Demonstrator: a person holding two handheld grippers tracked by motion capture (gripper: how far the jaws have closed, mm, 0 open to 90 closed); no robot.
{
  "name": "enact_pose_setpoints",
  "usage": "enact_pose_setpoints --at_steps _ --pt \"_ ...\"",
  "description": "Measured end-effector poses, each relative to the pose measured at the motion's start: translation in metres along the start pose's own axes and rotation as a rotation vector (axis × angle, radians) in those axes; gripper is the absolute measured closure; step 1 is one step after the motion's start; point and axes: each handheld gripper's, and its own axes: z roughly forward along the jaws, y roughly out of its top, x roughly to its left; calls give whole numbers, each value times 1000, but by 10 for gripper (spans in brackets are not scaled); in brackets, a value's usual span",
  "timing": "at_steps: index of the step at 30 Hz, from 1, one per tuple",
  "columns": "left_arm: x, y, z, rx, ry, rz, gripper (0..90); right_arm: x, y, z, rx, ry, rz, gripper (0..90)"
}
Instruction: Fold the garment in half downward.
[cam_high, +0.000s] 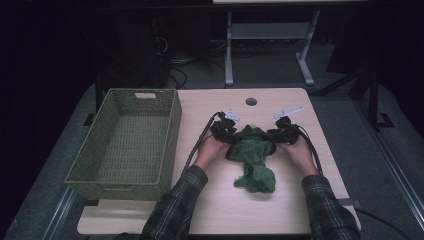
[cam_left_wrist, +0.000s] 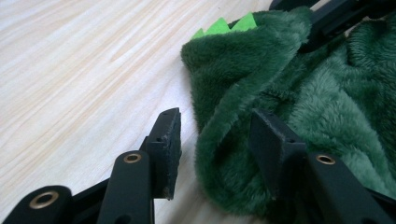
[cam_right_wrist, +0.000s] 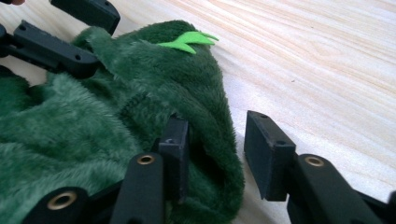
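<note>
Seen from above, both forearms reach forward over the table (cam_high: 320, 150), the left gripper (cam_high: 226, 131) and right gripper (cam_high: 281, 131) flanking a green plush garment (cam_high: 254, 155) lying between them. Along the left gripper (cam_left_wrist: 215, 140), its jaws stand apart astride the garment's (cam_left_wrist: 280, 84) thick folded edge, one jaw on bare wood. Along the right gripper (cam_right_wrist: 217, 149), jaws likewise stand apart around the fuzzy hem (cam_right_wrist: 140, 93), bright green spikes beyond.
</note>
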Motion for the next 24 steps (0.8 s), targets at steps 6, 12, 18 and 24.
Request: enact_pose_setpoints --at_steps 6,12,18,24 --pt "-2 2 5 -1 -12 13 734 2 0 1 6 17 11 770" --pt "-3 6 -1 -19 -28 -12 867 4 2 -4 -8 26 11 863" --pt "-4 13 -19 -62 -36 -63 866 5 6 -18 -36 21 15 865" --pt "-11 22 -36 -94 -64 -90 867 12 11 -37 -77 22 -1 866"
